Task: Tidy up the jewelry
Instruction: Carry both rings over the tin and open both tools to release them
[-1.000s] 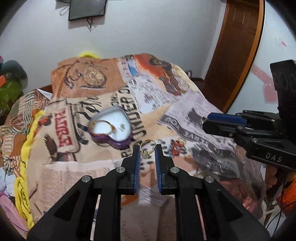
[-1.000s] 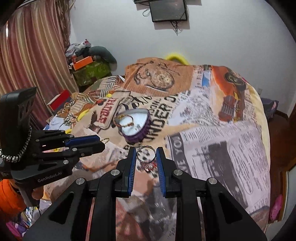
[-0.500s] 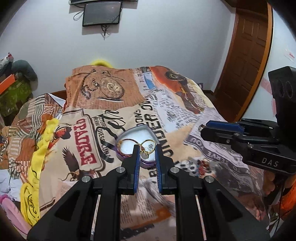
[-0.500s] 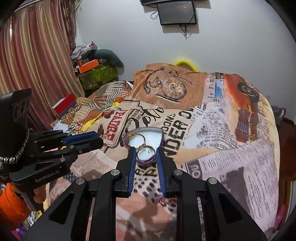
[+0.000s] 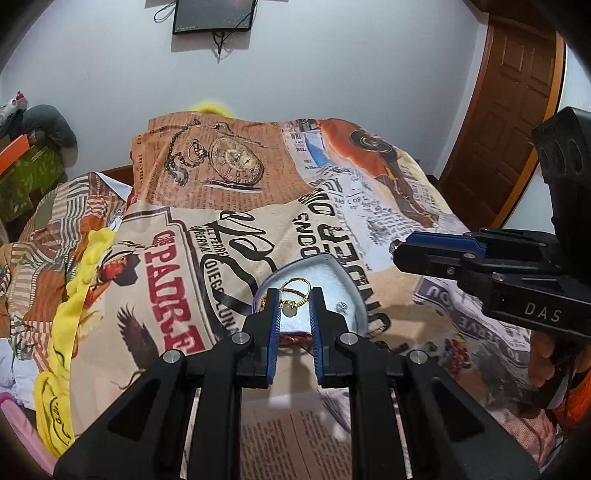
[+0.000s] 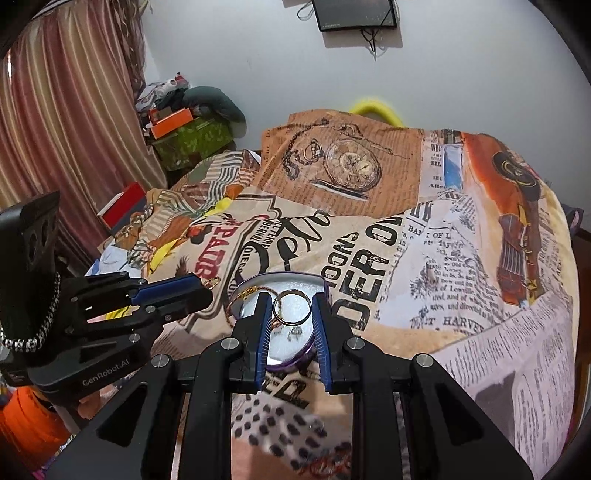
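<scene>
Your left gripper (image 5: 294,314) is clamped on a thin gold ring (image 5: 295,291) with a small pale charm hanging from it, the blue pads (image 5: 272,328) pressing its two sides. Your right gripper (image 6: 289,317) is likewise closed on a plain silver ring (image 6: 291,307), gripped edge to edge between its pads. Both rings hang just above the heart-shaped jewelry box (image 5: 332,291), which sits open at twelve o'clock from either set of fingertips; its rim is purple and its inside pale. In the right wrist view a thin gold chain (image 6: 245,293) lies in the box (image 6: 295,343) at about ten o'clock from the silver ring. In the left wrist view a tiny silver piece (image 5: 341,305) rests inside the box at three o'clock from the gold ring; what it is you cannot tell. The box lies on a bedspread (image 5: 221,206) printed with newspaper text and a pocket watch. From the left camera your right gripper (image 5: 397,253) shows at two o'clock, and from the right camera your left gripper (image 6: 208,291) shows at nine o'clock with the gold ring (image 6: 212,282) at its tip. Farther off at twelve o'clock, a dark screen (image 5: 214,14) hangs on the white wall. A wooden door (image 5: 517,110) stands at two o'clock, and a striped curtain (image 6: 66,129) at ten o'clock.
</scene>
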`<state>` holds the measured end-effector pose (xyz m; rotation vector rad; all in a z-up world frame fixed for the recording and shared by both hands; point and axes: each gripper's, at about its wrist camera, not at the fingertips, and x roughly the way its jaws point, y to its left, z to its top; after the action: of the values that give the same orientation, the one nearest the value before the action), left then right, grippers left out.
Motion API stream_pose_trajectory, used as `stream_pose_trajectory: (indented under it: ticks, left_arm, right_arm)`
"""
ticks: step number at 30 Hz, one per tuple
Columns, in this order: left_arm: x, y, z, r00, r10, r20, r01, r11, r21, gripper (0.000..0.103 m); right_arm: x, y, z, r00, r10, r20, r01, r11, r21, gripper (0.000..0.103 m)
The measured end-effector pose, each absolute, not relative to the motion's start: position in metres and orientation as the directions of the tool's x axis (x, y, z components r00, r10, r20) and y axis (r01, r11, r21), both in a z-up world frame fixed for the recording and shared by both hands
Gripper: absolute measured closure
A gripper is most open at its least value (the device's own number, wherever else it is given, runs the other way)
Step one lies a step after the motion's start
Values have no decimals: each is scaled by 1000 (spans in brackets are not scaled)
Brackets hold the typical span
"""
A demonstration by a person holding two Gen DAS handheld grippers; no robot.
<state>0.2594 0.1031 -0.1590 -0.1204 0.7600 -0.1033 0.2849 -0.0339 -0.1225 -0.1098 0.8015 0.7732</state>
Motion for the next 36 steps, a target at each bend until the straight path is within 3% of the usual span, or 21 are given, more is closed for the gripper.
stream_pose_trajectory:
  ticks: [17,36]
  left_arm:
    - [296,110,-196,640,-190,-745,73,980,-187,89]
    - [280,115,-177,682,-106,-723,46,994,-102,88]
  right_arm:
    - [320,-1,-152,371,514,-773,-680,718,152,83]
    - [319,10,-166,364,471,-804,-694,713,103,83]
